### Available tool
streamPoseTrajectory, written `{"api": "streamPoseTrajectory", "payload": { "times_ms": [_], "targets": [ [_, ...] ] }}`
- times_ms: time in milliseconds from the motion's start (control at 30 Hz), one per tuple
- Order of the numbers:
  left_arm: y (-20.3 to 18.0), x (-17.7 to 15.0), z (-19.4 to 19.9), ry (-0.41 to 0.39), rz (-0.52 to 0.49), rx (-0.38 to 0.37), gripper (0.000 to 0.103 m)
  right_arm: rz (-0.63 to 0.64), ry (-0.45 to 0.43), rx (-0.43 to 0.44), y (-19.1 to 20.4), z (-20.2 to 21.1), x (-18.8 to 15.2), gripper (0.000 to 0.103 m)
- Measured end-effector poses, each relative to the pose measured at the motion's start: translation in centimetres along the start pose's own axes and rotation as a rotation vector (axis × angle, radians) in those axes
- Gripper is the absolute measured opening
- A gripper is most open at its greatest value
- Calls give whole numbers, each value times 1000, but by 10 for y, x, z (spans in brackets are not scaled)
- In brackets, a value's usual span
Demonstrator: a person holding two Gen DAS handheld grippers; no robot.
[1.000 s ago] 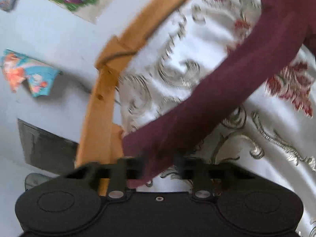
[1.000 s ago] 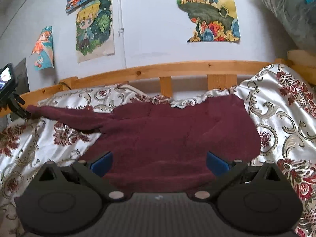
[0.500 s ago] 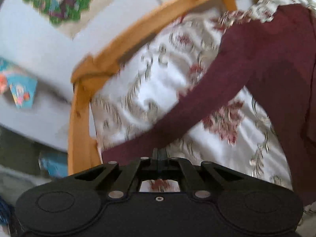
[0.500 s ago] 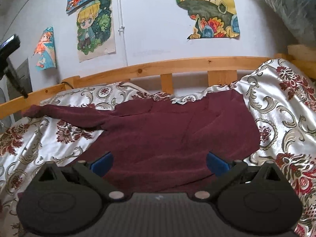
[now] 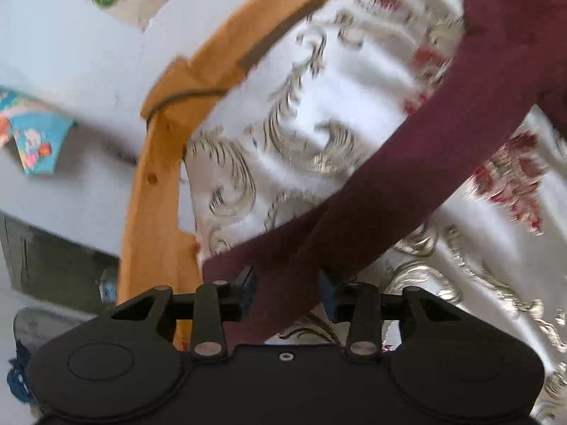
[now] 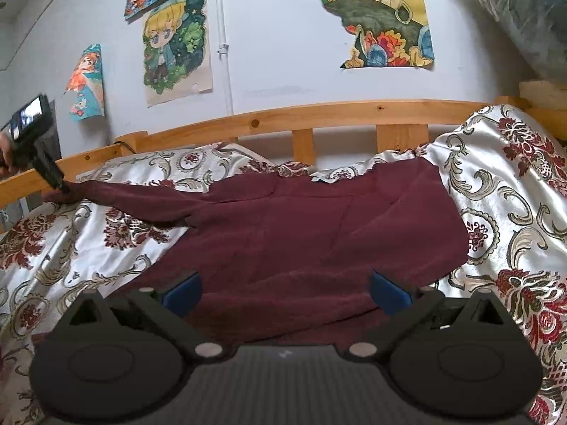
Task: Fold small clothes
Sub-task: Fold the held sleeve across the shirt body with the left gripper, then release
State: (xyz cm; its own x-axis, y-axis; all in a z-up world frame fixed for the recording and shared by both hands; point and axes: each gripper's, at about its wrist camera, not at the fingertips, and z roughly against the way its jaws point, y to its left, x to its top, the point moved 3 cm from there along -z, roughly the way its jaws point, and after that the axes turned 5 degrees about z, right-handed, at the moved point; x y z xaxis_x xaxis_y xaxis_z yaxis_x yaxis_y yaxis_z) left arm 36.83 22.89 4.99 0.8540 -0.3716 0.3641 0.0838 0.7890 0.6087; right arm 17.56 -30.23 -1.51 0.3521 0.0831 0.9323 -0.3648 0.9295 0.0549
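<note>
A dark maroon sweater (image 6: 319,233) lies spread on the floral bedspread (image 6: 514,212). Its left sleeve (image 6: 141,198) is stretched out toward the bed's left edge. My left gripper (image 5: 287,283) is partly closed on the sleeve cuff (image 5: 283,265), which passes between its fingers; the sleeve (image 5: 443,134) runs up and right from it. The left gripper also shows in the right wrist view (image 6: 42,156), at the sleeve's end. My right gripper (image 6: 285,288) is open and empty, just above the sweater's near hem.
A wooden bed rail (image 6: 319,113) runs along the back, with a corner post (image 5: 156,177) close to my left gripper. Posters (image 6: 173,42) hang on the wall behind. A wrapped bundle (image 6: 524,17) sits at the upper right.
My left gripper swung and its jaws spread from tightly shut to partly open around the cuff. The sleeve stays stretched to the left. My right gripper barely moved.
</note>
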Motion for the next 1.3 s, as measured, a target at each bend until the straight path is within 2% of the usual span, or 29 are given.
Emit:
{"api": "streamPoseTrajectory", "payload": {
  "times_ms": [33,67,233,300,367,433,500,533,633,733,833,933,1067,1167,1233,1300],
  "targets": [
    [-1,-1,-4,14,-1,-17,20,1,0,-1,0,-1,-1,103],
    [-3,-2,-7,39,0,-37,0,1,2,-2,0,-2,-1,103],
    [-4,2,20,34,42,-97,0,-11,15,3,-3,-1,-5,103],
    [-5,5,38,27,68,-150,0,-4,9,7,-2,1,-4,103],
    [-5,6,54,16,69,-158,0,4,3,13,-1,2,-3,103],
    [-1,6,65,45,126,-164,0,8,-1,15,1,4,-2,103],
    [2,4,75,91,207,-204,0,6,-1,16,1,6,-2,103],
    [1,3,82,107,240,-230,0,6,-1,17,1,6,-1,103],
    [-8,-1,106,85,280,-314,0,2,-7,18,1,8,1,103],
    [-22,2,134,84,338,-432,0,-3,-18,22,1,11,4,103],
    [-37,8,166,48,379,-541,0,-15,-15,36,2,13,5,103],
    [-64,21,193,16,366,-609,0,-31,-10,57,3,16,7,103],
    [-121,41,212,-19,289,-698,0,-51,-10,81,5,19,10,103],
    [-168,61,211,-13,224,-763,0,-80,-8,113,5,22,10,103],
    [-194,73,207,-6,186,-777,0,-107,-6,145,3,23,11,103],
    [-218,84,203,-8,157,-784,0,-141,-18,221,-2,25,11,103]
  ]
}}
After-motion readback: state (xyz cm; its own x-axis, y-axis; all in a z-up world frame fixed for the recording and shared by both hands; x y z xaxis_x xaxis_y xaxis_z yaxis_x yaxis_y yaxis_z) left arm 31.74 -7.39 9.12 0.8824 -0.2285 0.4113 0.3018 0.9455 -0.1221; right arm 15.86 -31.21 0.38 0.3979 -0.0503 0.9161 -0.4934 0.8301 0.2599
